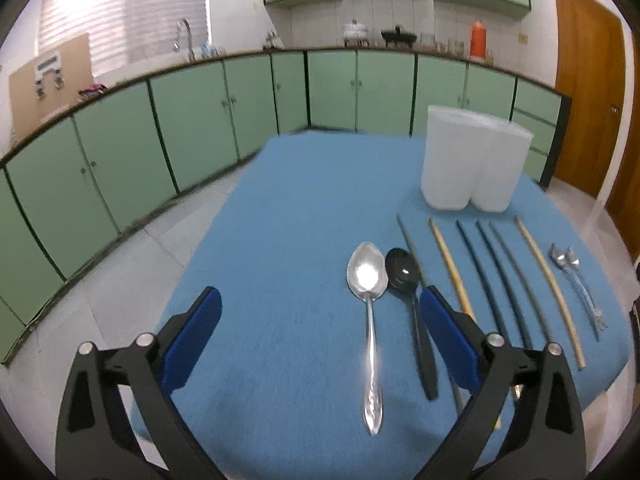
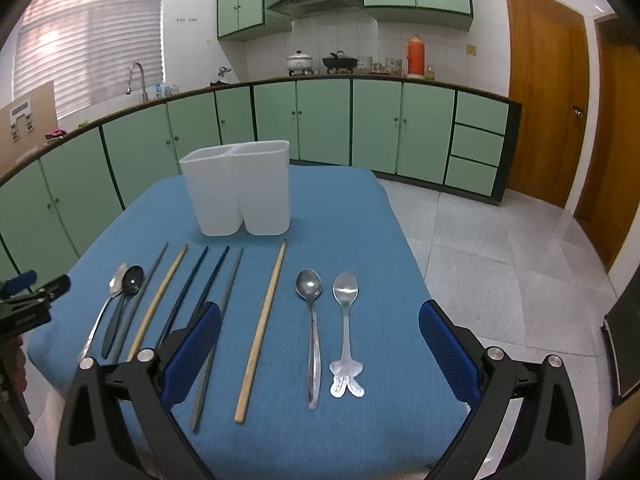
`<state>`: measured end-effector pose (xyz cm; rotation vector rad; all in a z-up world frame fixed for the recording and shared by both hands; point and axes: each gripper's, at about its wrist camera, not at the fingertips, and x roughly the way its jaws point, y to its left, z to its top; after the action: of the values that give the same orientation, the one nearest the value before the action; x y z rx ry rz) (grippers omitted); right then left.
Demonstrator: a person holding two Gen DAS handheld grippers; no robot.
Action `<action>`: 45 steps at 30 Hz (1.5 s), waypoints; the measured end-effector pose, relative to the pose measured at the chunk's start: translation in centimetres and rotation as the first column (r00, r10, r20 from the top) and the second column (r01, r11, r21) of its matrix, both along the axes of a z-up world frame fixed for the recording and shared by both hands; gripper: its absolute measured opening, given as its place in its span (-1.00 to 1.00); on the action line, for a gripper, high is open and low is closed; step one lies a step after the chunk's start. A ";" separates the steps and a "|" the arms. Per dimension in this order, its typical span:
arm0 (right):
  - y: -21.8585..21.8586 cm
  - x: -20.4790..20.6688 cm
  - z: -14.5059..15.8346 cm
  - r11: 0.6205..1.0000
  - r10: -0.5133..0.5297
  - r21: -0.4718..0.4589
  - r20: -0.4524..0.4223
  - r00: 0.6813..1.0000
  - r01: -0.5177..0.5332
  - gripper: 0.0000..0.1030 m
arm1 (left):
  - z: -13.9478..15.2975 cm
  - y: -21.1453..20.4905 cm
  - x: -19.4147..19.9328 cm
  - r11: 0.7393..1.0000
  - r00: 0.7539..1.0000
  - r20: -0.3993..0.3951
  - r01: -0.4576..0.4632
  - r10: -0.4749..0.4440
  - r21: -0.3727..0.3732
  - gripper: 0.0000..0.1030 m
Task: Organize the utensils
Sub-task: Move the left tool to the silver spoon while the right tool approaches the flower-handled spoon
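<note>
We hold both tongs, the left gripper (image 1: pixel 320 320) and right gripper (image 2: pixel 320 334), wide open and empty above spoons and chopsticks lying near the white holder (image 2: pixel 236 192).

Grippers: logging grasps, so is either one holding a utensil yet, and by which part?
Nothing is held. Left gripper and right gripper both hang open above the blue cloth.

No legible text — no labels, brands or numbers.

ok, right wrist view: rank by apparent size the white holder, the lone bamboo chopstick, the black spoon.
1. white holder
2. bamboo chopstick, longest but thin
3. black spoon, though it lies farther off to the side, so unsure
</note>
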<state>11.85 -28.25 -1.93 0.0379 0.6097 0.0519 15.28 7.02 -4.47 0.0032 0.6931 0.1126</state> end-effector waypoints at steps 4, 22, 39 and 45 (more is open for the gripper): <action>0.1 1.8 -0.7 1.000 -0.002 -0.004 -0.022 1.000 0.002 0.86 | -1.6 0.1 2.8 1.000 0.998 -0.068 0.014 -0.016 -0.028 0.53; 0.9 6.5 -2.0 1.000 -0.008 -0.011 -0.070 0.998 0.007 0.74 | -4.6 0.5 9.0 0.988 0.976 -0.194 0.076 -0.102 -0.138 -0.46; 1.1 7.0 -2.3 1.000 -0.029 -0.005 -0.085 0.996 0.029 0.74 | -4.1 1.0 8.6 0.986 0.982 -0.149 0.095 -0.115 -0.136 -1.00; 1.2 6.9 -2.3 1.000 -0.030 -0.006 -0.088 0.996 0.030 0.74 | -4.3 1.5 8.5 0.978 0.977 -0.174 0.091 -0.125 -0.189 -0.91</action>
<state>18.72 -27.09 -4.25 0.0453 0.6971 0.0198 23.74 8.55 -8.78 -0.1232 0.8854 -0.0569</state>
